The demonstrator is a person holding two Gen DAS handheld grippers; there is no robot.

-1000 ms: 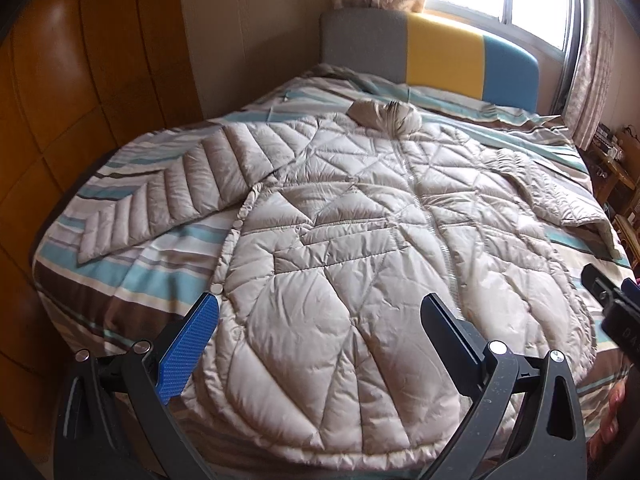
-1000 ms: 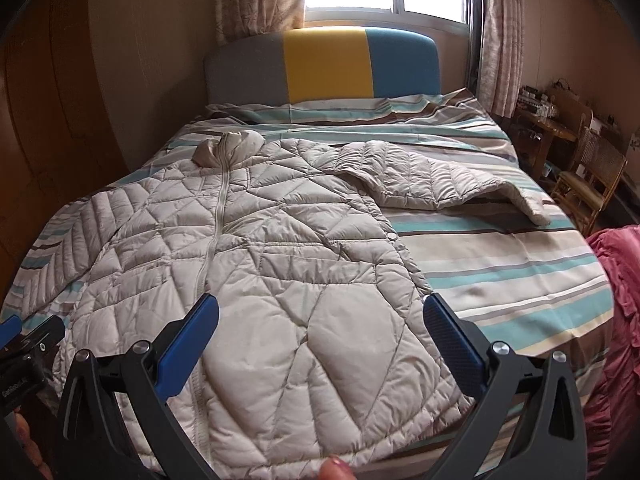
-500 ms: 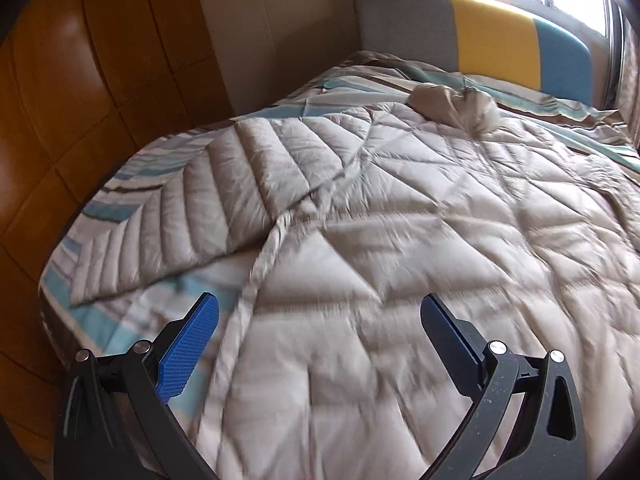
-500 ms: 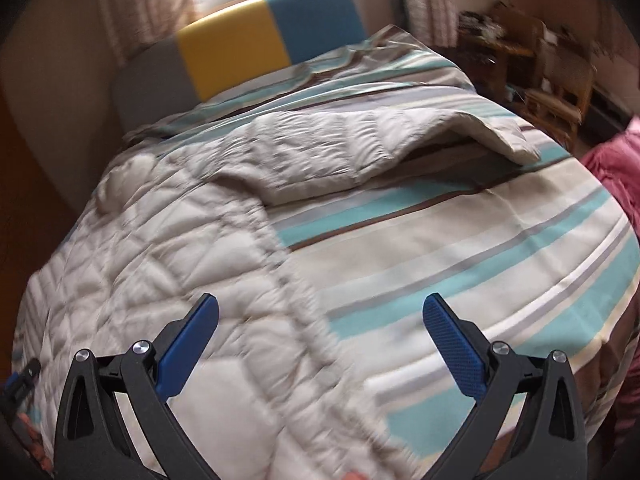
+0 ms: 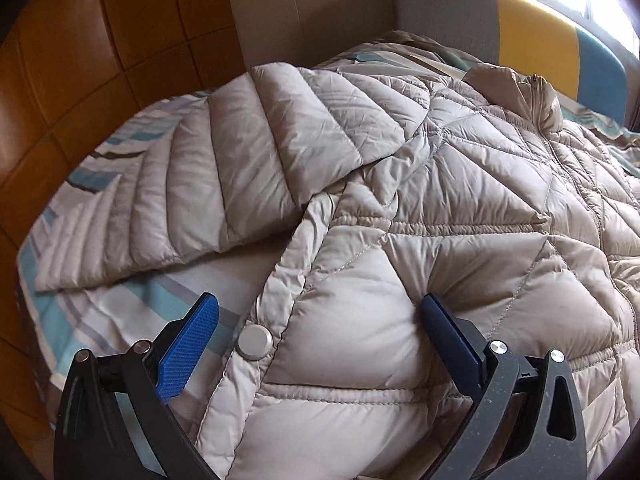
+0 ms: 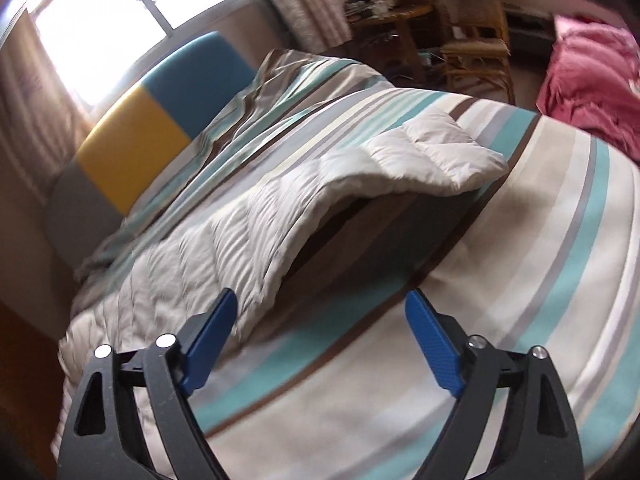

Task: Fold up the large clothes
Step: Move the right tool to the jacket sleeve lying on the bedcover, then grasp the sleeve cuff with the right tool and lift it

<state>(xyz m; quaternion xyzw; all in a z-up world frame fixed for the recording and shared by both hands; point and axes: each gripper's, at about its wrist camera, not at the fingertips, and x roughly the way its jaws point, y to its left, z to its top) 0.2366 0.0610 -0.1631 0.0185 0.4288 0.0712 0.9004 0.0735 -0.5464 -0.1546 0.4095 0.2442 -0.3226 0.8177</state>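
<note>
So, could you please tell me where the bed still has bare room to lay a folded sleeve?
Bare striped sheet lies ahead of the right tool, below the outstretched sleeve. A narrow strip shows between the other sleeve and the jacket's snap edge. The jacket covers the middle.

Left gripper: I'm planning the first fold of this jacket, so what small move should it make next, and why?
Probably ease the left gripper down and shut it on the jacket edge by the snap button. Its jaws are open and straddle that side hem, with the sleeve still spread out on the striped bedspread.
</note>
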